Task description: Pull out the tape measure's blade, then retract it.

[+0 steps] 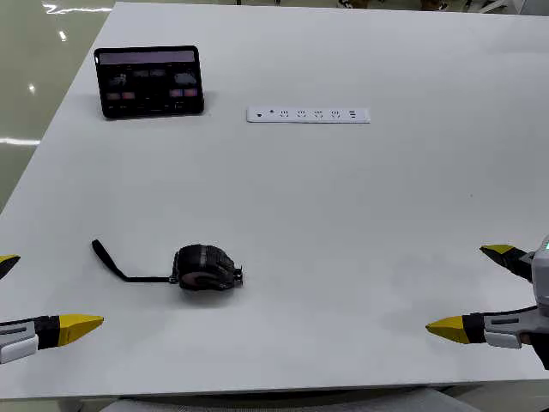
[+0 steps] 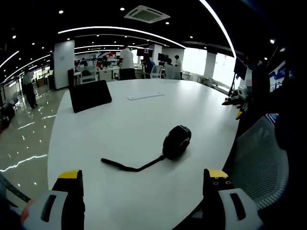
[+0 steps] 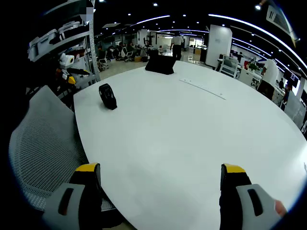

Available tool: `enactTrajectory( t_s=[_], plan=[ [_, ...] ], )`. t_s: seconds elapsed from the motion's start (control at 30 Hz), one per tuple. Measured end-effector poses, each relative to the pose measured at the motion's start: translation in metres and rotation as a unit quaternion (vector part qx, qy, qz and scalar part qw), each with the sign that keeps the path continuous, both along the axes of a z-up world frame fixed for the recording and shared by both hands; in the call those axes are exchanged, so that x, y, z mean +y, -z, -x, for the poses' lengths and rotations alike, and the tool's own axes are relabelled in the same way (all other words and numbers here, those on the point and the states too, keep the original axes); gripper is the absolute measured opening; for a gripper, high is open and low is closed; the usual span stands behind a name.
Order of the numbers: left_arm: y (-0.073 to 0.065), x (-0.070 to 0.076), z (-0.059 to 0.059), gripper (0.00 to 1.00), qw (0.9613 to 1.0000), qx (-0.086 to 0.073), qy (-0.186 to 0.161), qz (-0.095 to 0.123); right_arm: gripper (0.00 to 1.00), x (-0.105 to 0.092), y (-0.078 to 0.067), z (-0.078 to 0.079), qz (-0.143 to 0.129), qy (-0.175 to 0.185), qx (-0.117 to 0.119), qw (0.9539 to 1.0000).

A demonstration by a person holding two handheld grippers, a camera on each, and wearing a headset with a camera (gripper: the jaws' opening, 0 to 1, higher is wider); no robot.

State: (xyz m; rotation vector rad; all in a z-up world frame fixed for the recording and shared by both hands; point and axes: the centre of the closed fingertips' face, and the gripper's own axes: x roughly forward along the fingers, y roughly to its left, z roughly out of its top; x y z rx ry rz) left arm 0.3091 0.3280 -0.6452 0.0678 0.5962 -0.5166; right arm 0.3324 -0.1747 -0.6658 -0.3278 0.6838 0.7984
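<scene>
A black tape measure (image 1: 205, 268) lies on the white table (image 1: 343, 206), its black wrist strap (image 1: 116, 263) trailing to the left and its blade retracted. The left gripper view has the tape measure (image 2: 176, 141) ahead, right of centre, strap (image 2: 129, 166) towards the camera. My left gripper (image 1: 34, 294) sits open at the table's near left edge, apart from the case; between its yellow-tipped jaws (image 2: 144, 179) there is nothing. My right gripper (image 1: 476, 287) is open at the near right edge, far from the tape measure (image 3: 107, 96).
A dark tablet (image 1: 148, 81) stands propped at the back left. A white power strip (image 1: 308, 115) lies flat at the back centre. A grey mesh chair (image 3: 43, 143) sits by the table's near edge. People and desks are in the room beyond.
</scene>
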Motion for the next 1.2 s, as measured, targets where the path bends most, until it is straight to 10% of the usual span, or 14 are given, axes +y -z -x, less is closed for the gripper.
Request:
enactTrajectory(
  t_s=[0.77,0.9,1.1,1.2],
  plan=[
    [-0.004,-0.003,-0.002,1.00,0.9992,-0.017,0.025,-0.024,0.99,-0.002,0.000,-0.006,0.026,-0.013,-0.012,0.9995],
    [0.001,-0.033,-0.003,1.00,0.9945,0.029,0.099,-0.015,0.99,0.014,0.000,-0.013,0.023,-0.034,-0.007,0.9991],
    [-0.010,-0.075,-0.037,1.00,0.9768,0.012,0.200,-0.075,0.97,0.069,-0.009,-0.028,0.003,-0.114,-0.010,0.9935],
    [0.000,-0.088,-0.047,1.00,0.9648,0.036,0.236,-0.110,0.93,0.092,-0.010,-0.033,0.001,-0.148,-0.012,0.9889]
  ],
)
